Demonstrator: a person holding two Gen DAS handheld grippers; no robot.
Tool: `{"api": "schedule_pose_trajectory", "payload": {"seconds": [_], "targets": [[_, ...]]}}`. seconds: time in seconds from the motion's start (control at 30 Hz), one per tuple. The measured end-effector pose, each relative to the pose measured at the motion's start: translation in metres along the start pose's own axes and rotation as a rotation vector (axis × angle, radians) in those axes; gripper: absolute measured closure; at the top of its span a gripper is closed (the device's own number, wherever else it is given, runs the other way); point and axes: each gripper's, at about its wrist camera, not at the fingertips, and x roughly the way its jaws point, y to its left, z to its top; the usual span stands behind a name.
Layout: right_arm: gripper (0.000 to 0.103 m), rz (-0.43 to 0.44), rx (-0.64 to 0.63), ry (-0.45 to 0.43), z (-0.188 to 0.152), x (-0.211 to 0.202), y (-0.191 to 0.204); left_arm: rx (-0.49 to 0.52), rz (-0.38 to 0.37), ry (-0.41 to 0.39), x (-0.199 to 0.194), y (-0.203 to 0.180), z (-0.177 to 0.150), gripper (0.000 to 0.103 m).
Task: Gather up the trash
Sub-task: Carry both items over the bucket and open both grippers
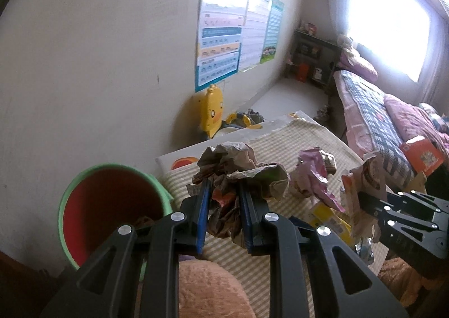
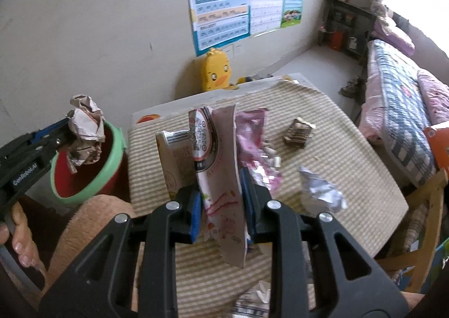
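Nearest the lens: right gripper point(image 2: 221, 205), jaws closed down on a torn snack wrapper point(image 2: 216, 155), pads pressing both sides, wrapper standing upright with a code print near its top.

Left gripper point(image 1: 223, 214): jaws nearly shut on a crumpled brown paper wad point(image 1: 238, 169), gripped low, bulk of the wad above the pads. Seen from the right wrist camera, this wad sits at 9 o'clock, over the rim of the bin.

Table point(image 2: 350, 166): striped cloth cover, centre of view.

Bin point(image 2: 112, 149): red inside, green rim, at 9 o'clock of the table, just beside its edge.

Trash on the cloth:
- pink foil wrapper point(image 2: 252, 132), at 1 o'clock of the right gripper;
- silver foil scrap point(image 2: 322, 191), at 3 o'clock;
- small brown crumpled carton point(image 2: 299, 135), at 2 o'clock, apart from the foil.

Yellow duck toy point(image 2: 214, 72): at 12 o'clock, behind the table, against the wall.
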Motion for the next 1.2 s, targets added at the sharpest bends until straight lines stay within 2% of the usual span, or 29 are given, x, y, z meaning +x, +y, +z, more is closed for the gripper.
{"api": "schedule_pose_trajectory", "payload": {"seconds": [0.33, 0.83, 1.03, 1.2], "targets": [[0.078, 0.080, -0.082, 0.011, 0.021, 0.017, 0.059, -0.077, 0.060, 0.000, 0.001, 0.047, -0.004, 0.085], [0.078, 0.232, -0.195, 0.089, 0.037, 0.061, 0.153, -0.220, 0.259, 0.082, 0.016, 0.154, -0.035, 0.085], [0.078, 0.266, -0.248, 0.114, 0.040, 0.075, 0.185, -0.278, 0.302, 0.131, 0.028, 0.181, -0.050, 0.085], [0.078, 0.294, -0.255, 0.136, 0.043, 0.084, 0.199, -0.293, 0.317, 0.156, 0.037, 0.188, -0.057, 0.085]]}}
